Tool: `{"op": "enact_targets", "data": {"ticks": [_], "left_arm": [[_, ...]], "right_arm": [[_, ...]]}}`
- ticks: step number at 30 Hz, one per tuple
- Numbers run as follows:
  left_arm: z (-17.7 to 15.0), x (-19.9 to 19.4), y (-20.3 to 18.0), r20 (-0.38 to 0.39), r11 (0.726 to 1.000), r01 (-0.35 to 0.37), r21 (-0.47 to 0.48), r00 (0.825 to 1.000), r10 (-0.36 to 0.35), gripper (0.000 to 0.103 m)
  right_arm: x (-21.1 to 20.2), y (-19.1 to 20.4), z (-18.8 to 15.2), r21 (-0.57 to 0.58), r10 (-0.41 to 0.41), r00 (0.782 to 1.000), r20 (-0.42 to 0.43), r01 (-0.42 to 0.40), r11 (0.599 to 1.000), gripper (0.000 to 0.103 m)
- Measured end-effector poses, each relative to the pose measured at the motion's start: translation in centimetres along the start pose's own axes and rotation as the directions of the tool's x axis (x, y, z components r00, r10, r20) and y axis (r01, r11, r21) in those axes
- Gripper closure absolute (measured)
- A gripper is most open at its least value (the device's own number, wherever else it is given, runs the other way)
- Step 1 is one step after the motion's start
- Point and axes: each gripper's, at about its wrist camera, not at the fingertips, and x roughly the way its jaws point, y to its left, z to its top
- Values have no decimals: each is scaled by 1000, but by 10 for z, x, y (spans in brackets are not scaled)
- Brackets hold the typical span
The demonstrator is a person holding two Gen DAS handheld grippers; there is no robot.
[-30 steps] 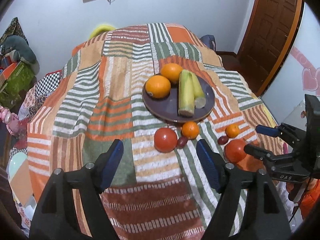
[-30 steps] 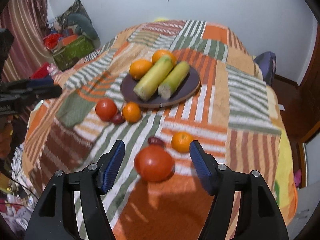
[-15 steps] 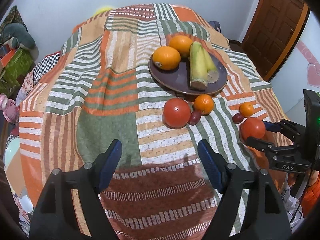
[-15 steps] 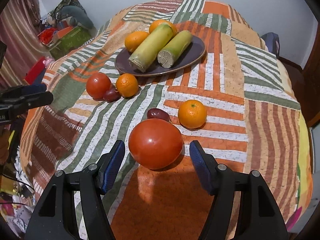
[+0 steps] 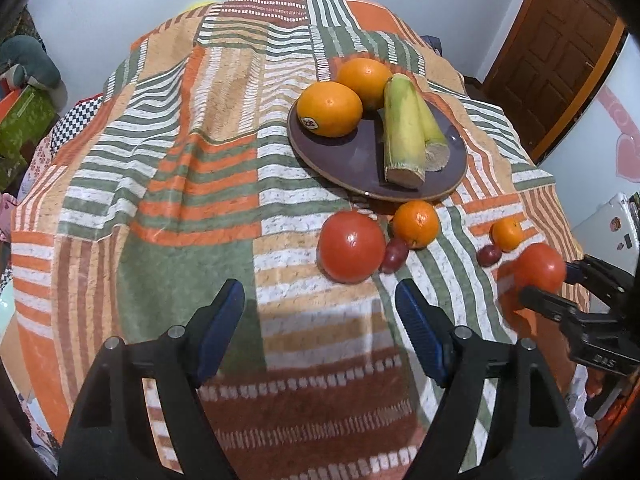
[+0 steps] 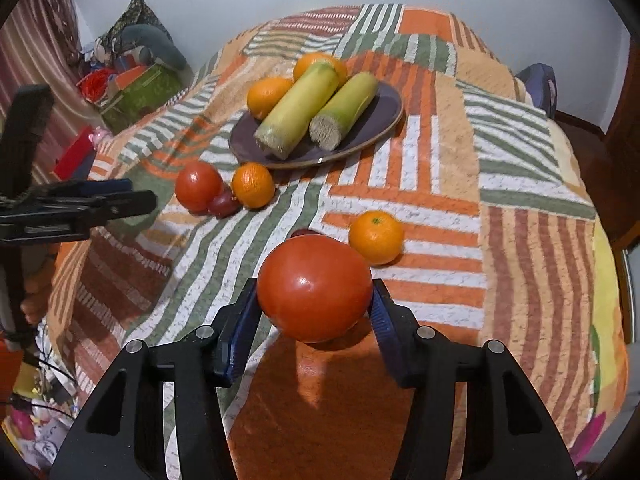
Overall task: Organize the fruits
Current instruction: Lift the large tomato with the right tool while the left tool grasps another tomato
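Observation:
A dark plate on the striped cloth holds two oranges and two green-yellow stalk pieces. In front of it lie a red tomato, a small orange and a dark red grape-like fruit. My left gripper is open and empty, just short of that tomato. My right gripper has closed around a second tomato, both pads touching it. Another small orange and a dark fruit lie beside it.
The striped patchwork cloth covers a rounded table. A wooden door stands at the right. Boxes and cushions are piled on the floor to the left. White walls are behind.
My right gripper moved forward around the near tomato and closed on it. My left gripper came closer to the tomato in front of the plate.

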Motion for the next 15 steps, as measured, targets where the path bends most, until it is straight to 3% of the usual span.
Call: {"op": "enact_targets", "data": {"ticks": [10,15], "left_arm": [[20,32,-6,-28,1000,15,1,1000,-15,28],[25,41,-6,-40,999,31,-5,999,-31,36]], "right_arm": [[-11,-10,20,10,-8,998,59,7,1000,53],[-8,-14,26,1,-9,998,61,9,1000,53]]}}
